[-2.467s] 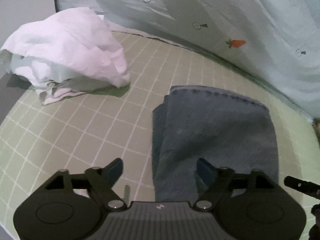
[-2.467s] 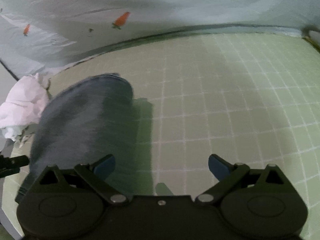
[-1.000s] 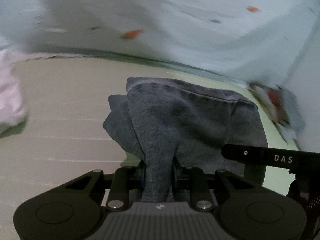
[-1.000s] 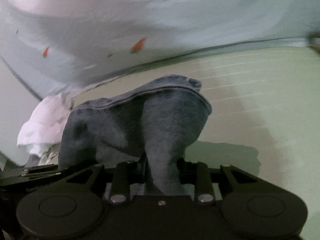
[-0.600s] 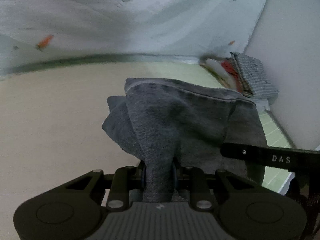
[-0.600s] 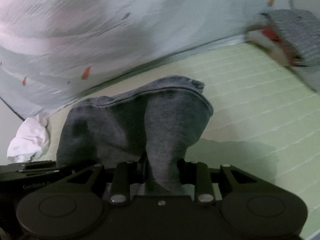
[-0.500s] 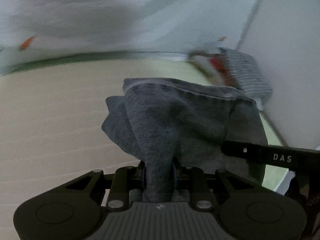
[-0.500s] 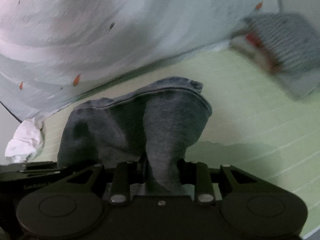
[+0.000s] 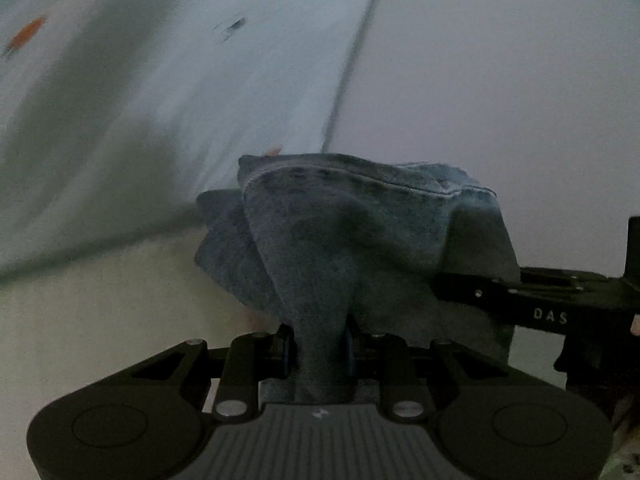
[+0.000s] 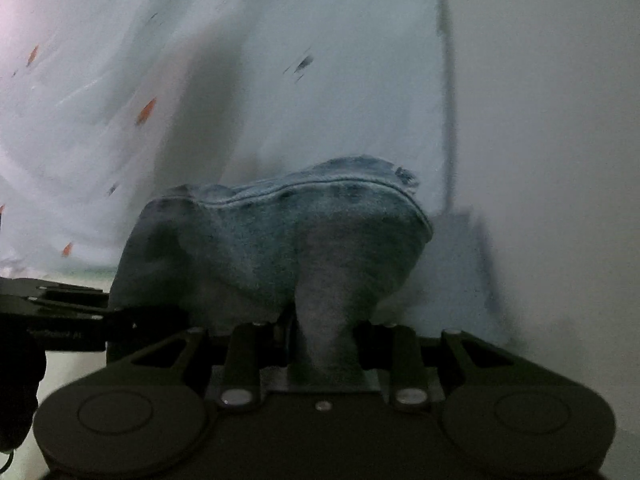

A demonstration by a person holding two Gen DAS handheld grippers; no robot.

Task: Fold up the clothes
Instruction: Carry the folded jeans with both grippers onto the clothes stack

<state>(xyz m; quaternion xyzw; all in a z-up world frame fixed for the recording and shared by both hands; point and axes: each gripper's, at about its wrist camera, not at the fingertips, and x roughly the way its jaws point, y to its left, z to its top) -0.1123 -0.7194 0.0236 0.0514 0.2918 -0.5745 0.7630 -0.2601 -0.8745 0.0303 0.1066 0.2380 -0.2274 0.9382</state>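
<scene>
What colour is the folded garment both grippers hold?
Faded blue denim garment, clearest in the right wrist view.

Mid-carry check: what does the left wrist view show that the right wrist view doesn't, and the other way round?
Only the left wrist view: the left claw shut on the jeans, the right claw's body entering from the right edge, and a pale blurred surface below.

Only the right wrist view: the right claw shut on the jeans, with the left claw's body at the left edge.

Both: the bunched jeans with a stitched seam, the carrot-print sheet and the plain wall behind, all motion-blurred.
</scene>
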